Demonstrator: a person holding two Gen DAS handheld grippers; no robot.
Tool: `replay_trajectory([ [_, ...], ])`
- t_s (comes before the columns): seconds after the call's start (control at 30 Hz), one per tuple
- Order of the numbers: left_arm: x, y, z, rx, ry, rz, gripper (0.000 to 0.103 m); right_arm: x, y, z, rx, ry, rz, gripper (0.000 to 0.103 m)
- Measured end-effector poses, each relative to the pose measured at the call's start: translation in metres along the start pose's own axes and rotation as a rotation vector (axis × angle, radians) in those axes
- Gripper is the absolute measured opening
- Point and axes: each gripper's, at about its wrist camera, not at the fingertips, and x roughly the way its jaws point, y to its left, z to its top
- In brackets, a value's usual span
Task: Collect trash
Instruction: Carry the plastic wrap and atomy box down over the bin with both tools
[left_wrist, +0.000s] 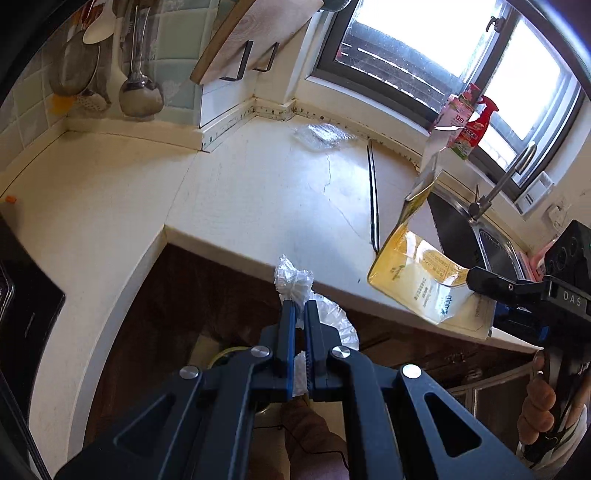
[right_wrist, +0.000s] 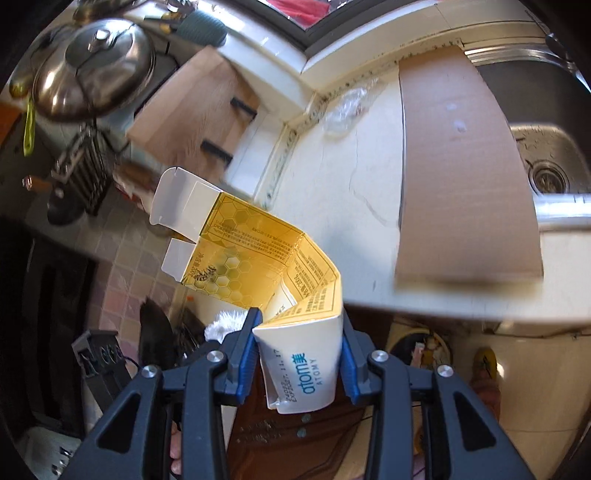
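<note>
My left gripper (left_wrist: 300, 306) is shut on a crumpled wad of white plastic wrap (left_wrist: 293, 280), held just off the counter's front edge. To its right, my right gripper (left_wrist: 480, 282) clamps a flattened yellow-and-white carton (left_wrist: 417, 280). In the right wrist view that gripper (right_wrist: 300, 321) is shut on the carton's white printed end, and the yellow carton (right_wrist: 258, 251) sticks out ahead with its flaps open. The plastic wad (right_wrist: 225, 325) shows just left of it. A clear plastic wrapper (left_wrist: 323, 136) (right_wrist: 343, 110) lies on the counter near the back corner.
A cream countertop (left_wrist: 240, 192) runs to a steel sink (right_wrist: 546, 155) with a faucet (right_wrist: 561, 210). A brown cardboard sheet (right_wrist: 461, 166) lies beside the sink. A cutting board (left_wrist: 251, 33) leans on the wall, with utensils (left_wrist: 140, 92) hanging nearby. A red spray bottle (left_wrist: 476, 122) stands on the sill.
</note>
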Motion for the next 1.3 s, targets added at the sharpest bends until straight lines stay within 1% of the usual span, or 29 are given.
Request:
replay_trajectory([
  [0.07,-0.002,0.008,-0.019,-0.004,0.024,-0.009,0.003,0.007,0.004,-0.021,-0.01,0.033,-0.036,0.038],
  [0.17,0.003,0.019,-0.042,-0.025,0.068,-0.014,0.003,0.02,0.009,-0.046,-0.058,0.076,-0.129,0.038],
  [0.27,0.019,0.032,-0.066,-0.054,0.136,-0.008,0.003,0.035,0.008,-0.064,-0.088,0.128,-0.196,0.038],
  [0.4,0.061,0.049,-0.1,-0.09,0.246,0.008,0.003,0.067,-0.011,-0.084,-0.09,0.194,-0.291,0.038],
  [0.5,0.102,0.064,-0.124,-0.13,0.319,-0.001,0.003,0.098,-0.042,-0.101,-0.063,0.247,-0.37,0.038],
  [0.57,0.129,0.074,-0.138,-0.159,0.344,-0.022,0.003,0.121,-0.069,-0.112,-0.03,0.281,-0.408,0.038],
  [0.6,0.15,0.081,-0.147,-0.178,0.369,-0.025,0.003,0.131,-0.08,-0.115,-0.016,0.292,-0.427,0.038],
  [0.63,0.164,0.086,-0.153,-0.193,0.385,-0.025,0.003,0.146,-0.097,-0.12,0.007,0.31,-0.463,0.038],
  [0.7,0.199,0.098,-0.166,-0.221,0.411,-0.016,0.003,0.173,-0.129,-0.13,0.046,0.343,-0.511,0.038],
  [0.83,0.264,0.116,-0.19,-0.227,0.454,0.036,0.003,0.222,-0.179,-0.146,0.088,0.391,-0.579,0.039],
  [0.97,0.319,0.13,-0.21,-0.244,0.488,0.047,0.003,0.262,-0.222,-0.155,0.127,0.419,-0.63,0.038],
  [1.0,0.334,0.135,-0.215,-0.255,0.499,0.041,0.003,0.269,-0.226,-0.156,0.128,0.422,-0.641,0.038],
  [1.07,0.357,0.146,-0.221,-0.275,0.532,0.038,0.009,0.286,-0.241,-0.159,0.123,0.433,-0.658,0.039],
  [1.13,0.376,0.157,-0.229,-0.289,0.557,0.065,0.024,0.299,-0.248,-0.162,0.122,0.447,-0.661,0.039],
  [1.2,0.385,0.164,-0.232,-0.296,0.564,0.083,0.029,0.31,-0.254,-0.165,0.12,0.462,-0.665,0.039],
  [1.27,0.386,0.17,-0.234,-0.297,0.566,0.09,0.033,0.321,-0.257,-0.168,0.122,0.475,-0.672,0.039],
  [1.3,0.383,0.172,-0.235,-0.287,0.562,0.099,0.038,0.326,-0.257,-0.17,0.122,0.481,-0.675,0.039],
])
